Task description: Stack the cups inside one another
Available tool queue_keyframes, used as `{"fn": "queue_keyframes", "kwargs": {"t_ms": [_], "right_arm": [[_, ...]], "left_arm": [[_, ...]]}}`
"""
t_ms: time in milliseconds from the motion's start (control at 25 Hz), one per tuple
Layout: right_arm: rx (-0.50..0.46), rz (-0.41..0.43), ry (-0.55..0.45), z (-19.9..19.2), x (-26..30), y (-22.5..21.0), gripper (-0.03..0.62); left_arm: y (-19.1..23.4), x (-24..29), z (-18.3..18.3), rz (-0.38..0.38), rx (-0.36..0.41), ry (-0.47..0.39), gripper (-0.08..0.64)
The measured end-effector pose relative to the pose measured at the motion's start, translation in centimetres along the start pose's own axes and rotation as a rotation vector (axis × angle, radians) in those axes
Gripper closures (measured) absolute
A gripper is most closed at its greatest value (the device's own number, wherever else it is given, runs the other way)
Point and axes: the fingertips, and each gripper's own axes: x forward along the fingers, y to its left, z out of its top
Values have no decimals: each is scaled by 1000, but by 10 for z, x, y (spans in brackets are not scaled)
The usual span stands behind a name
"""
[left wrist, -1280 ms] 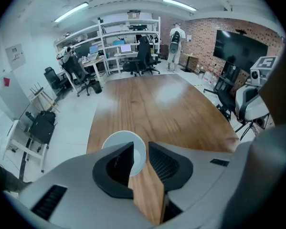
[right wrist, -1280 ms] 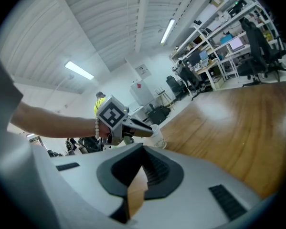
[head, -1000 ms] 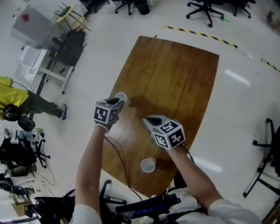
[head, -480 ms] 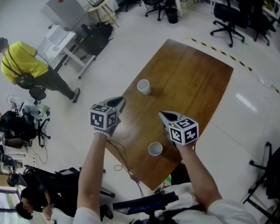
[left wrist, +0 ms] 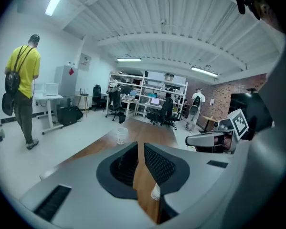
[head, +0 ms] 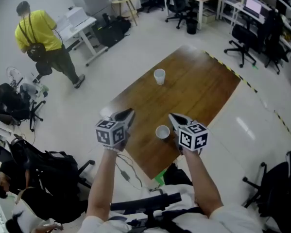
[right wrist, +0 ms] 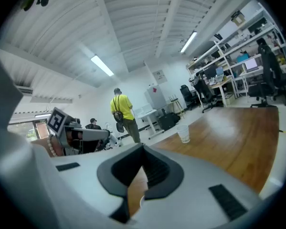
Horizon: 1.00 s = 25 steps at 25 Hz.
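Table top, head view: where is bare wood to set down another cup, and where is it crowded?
Free: the stretch of table between the far cup and the near cup, and the right side. Crowded: the near end, where the near cup shows between the left gripper, whose empty jaws have just been closing, and the right gripper.

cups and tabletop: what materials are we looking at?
Far cup and near cup: plain white, matte, tapered disposables. Likely paper or thin plastic; the views don't settle which.
Table: brown wood grain with soft ceiling-light glare, so varnished wood or wood-look laminate.
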Motion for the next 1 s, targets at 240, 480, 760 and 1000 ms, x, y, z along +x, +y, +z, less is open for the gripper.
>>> {"fn": "queue_keyframes", "kwargs": {"t_ms": [240, 480, 760, 1000], "right_arm": [[-27, -12, 12, -19, -24, 41, 589], [-21, -39, 17, -42, -42, 47, 589], [3, -94, -1, -47, -49, 32, 589], [26, -137, -18, -49, -56, 17, 589]], "left_arm": [[-23, -39, -48, -39, -69, -4, 515], [-44, -41, -105, -36, 5, 107, 462], [-70, -11, -142, -111, 237, 255, 344], [-91, 21, -155, -202, 382, 342, 344]]}}
